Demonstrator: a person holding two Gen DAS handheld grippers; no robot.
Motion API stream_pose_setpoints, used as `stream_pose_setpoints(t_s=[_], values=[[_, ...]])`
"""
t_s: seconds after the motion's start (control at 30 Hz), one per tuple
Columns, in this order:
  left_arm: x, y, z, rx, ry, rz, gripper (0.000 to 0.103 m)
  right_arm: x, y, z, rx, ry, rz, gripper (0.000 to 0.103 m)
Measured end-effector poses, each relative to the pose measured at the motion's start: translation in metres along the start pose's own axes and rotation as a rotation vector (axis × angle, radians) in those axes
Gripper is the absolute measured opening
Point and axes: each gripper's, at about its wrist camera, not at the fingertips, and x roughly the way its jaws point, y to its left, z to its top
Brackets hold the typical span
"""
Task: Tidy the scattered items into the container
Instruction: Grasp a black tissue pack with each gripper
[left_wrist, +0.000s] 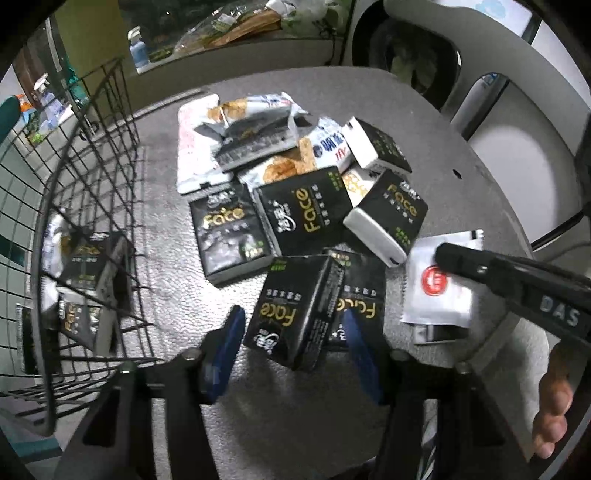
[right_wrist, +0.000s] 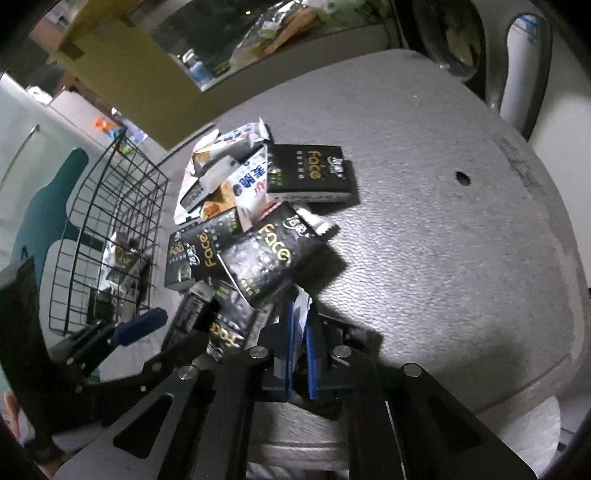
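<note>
The left gripper (left_wrist: 293, 341) was wide open around an upright black tissue pack (left_wrist: 295, 314), long axis pointing away, basket (left_wrist: 92, 206) off left. The right gripper (right_wrist: 300, 343) looked nearly closed on a white sachet (left_wrist: 436, 280).

Dim indoor light from above, colours muted. Packs (right_wrist: 258, 254) cast hard dark shadows rightward on the grey table (right_wrist: 443, 221); glossy wrappers (left_wrist: 255, 122) show glare. Strong fisheye bending and black vignetting at the corners. The near blue fingers (left_wrist: 229, 343) are soft, and the basket (left_wrist: 92, 184) wires curve.
</note>
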Motion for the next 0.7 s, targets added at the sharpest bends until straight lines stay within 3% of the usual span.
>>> stream_pose_setpoints(t_s=[0.13, 0.23, 0.47, 0.7], values=[[0.002, 0.0, 0.004, 0.009, 0.011, 0.012, 0.034, -0.008, -0.008, -0.003, -0.003, -0.01, 0.008, 0.007], [-0.001, 0.002, 0.007, 0.002, 0.009, 0.013, 0.02, -0.014, -0.008, -0.006, -0.016, -0.018, 0.005, 0.007], [-0.028, 0.002, 0.008, -0.016, -0.025, -0.046, 0.019, -0.038, 0.004, -0.006, -0.062, -0.06, -0.01, 0.006], [-0.089, 0.0, 0.014, -0.032, -0.138, -0.095, 0.019, -0.074, 0.025, 0.0, -0.096, -0.119, 0.023, 0.006]])
